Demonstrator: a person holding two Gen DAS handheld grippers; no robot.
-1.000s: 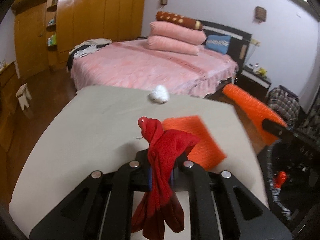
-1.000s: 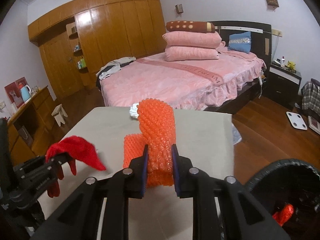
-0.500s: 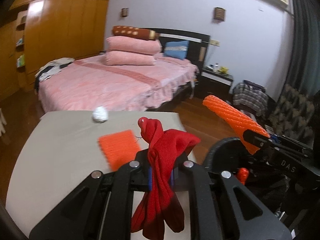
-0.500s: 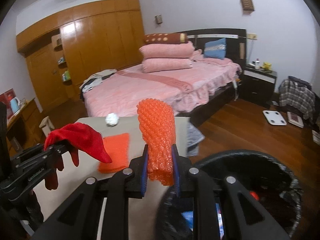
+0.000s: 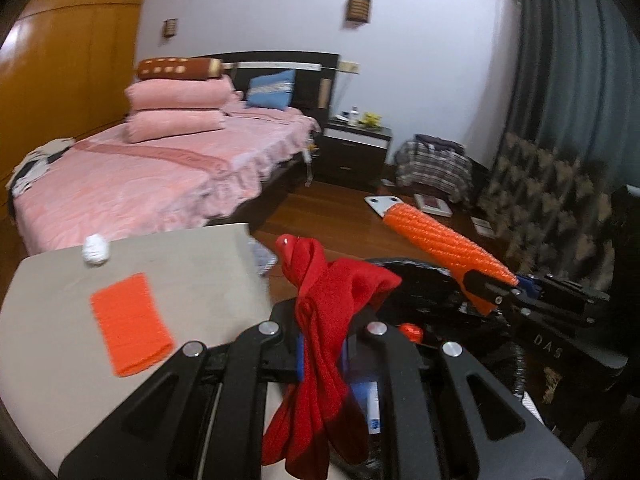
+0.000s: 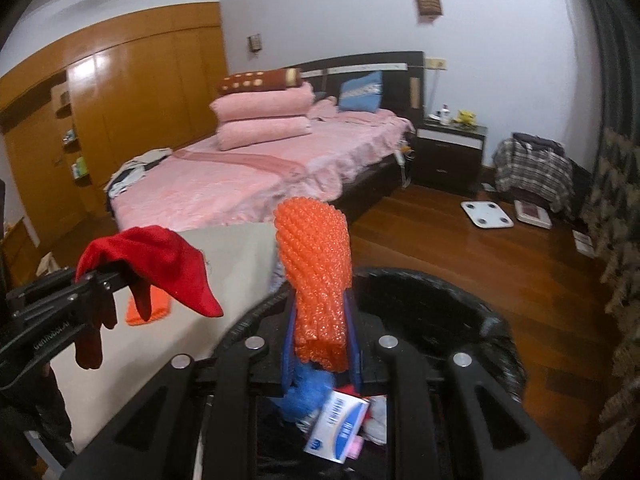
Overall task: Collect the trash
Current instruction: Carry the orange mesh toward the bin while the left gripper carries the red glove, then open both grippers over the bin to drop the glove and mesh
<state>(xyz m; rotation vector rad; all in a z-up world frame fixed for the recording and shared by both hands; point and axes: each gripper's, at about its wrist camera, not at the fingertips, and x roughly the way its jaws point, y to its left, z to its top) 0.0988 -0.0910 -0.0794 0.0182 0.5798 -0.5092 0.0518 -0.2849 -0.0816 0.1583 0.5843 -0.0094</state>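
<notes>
My left gripper (image 5: pixel 322 354) is shut on a red cloth (image 5: pixel 320 320) that hangs down between its fingers, held at the table's right edge beside the bin; it also shows in the right wrist view (image 6: pixel 148 264). My right gripper (image 6: pixel 320 354) is shut on a roll of orange bubble wrap (image 6: pixel 316 264), held above the black trash bin (image 6: pixel 452 312); the roll also shows in the left wrist view (image 5: pixel 444 246). A flat orange piece (image 5: pixel 128 322) and a white paper ball (image 5: pixel 95 250) lie on the grey table (image 5: pixel 192 264).
The bin holds a blue-and-white carton (image 6: pixel 336 426) and other scraps. A pink bed (image 6: pixel 256 184) stands behind the table. A nightstand (image 6: pixel 450 156), a white scale (image 6: pixel 486 214) and a plaid heap (image 6: pixel 532 168) are on the wooden floor to the right.
Both grippers have swung right, away from the table and toward the bin. The right gripper with the bubble wrap now hangs over the bin opening. Both grips are unchanged.
</notes>
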